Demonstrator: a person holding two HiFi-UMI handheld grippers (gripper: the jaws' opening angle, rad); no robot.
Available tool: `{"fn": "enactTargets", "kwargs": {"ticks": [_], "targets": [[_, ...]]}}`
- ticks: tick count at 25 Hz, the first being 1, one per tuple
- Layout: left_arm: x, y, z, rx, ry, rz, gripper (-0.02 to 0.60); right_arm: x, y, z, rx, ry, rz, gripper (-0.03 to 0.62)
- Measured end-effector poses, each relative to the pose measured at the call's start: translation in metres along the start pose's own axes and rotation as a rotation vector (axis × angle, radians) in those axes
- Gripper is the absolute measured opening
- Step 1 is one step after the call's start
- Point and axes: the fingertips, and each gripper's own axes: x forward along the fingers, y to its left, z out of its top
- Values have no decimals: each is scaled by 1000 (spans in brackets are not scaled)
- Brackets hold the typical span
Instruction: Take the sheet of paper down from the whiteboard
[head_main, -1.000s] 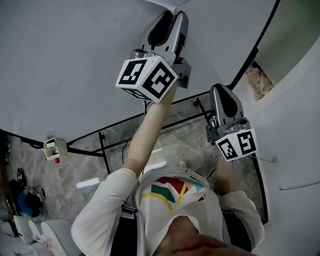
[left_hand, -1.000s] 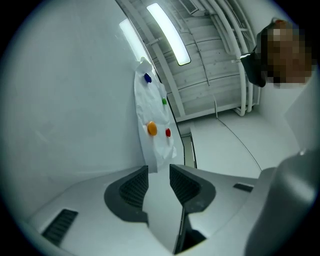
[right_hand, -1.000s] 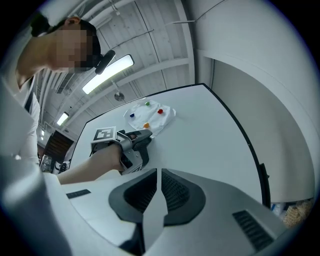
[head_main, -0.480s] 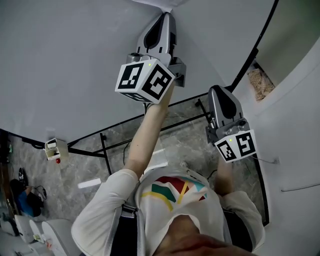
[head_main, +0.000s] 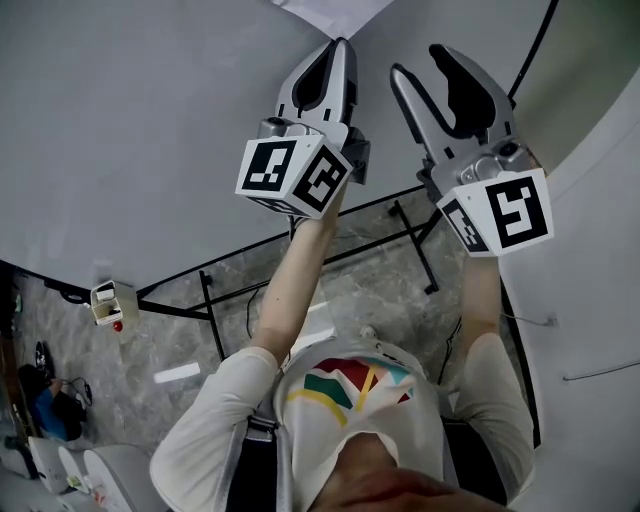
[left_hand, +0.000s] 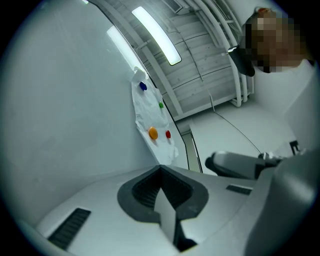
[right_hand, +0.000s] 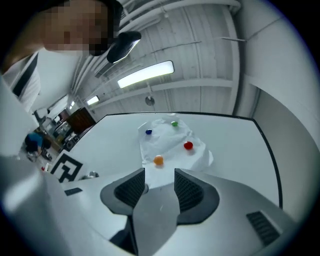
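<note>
Paper (right_hand: 167, 140) is not down yet. It's pinned high on the whiteboard (right_hand: 235, 145) by four magnets: blue (right_hand: 148, 132), green (right_hand: 174, 123), red (right_hand: 188, 145), orange (right_hand: 158, 160).

Step in hand, my read: strip the magnets while the sheet is held.
- Take orange first, since it's the one just past the right gripper (right_hand: 160, 172).
- Come in square to the board and straddle the magnet only, with no paper in the pinch.
- Pull it straight off or tip it over its edge. Dragging it would likely crease or tear the sheet.
- Hold the left gripper (left_hand: 161, 167) steady and don't pull down until the last magnet is off, or the corner may rip.

Left fingers (left_hand: 145, 192) are clenched. The sheet's bottom corner runs right into their tips, so they look to be pinching that corner. Right fingers (right_hand: 192, 192) are released and have just been opening, with nothing between them. The paper's lower edge sits just beyond their tips.

The paper is white, thin and visibly crumpled. Its edges are wavy and lift off the board, and one lower corner curls out. It looks limp, so expect it to flop once it's free.
</note>
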Motion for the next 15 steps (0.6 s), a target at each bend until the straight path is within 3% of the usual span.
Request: {"fn": "enactTargets", "kwargs": {"ticks": [6,15], "targets": [[-6,10,-2,6,8,-1,43,71,0,25,-194,40,79,164],[-23,19,0,12,17,-5,41,114,26,20,-248,70,92,164]]}}
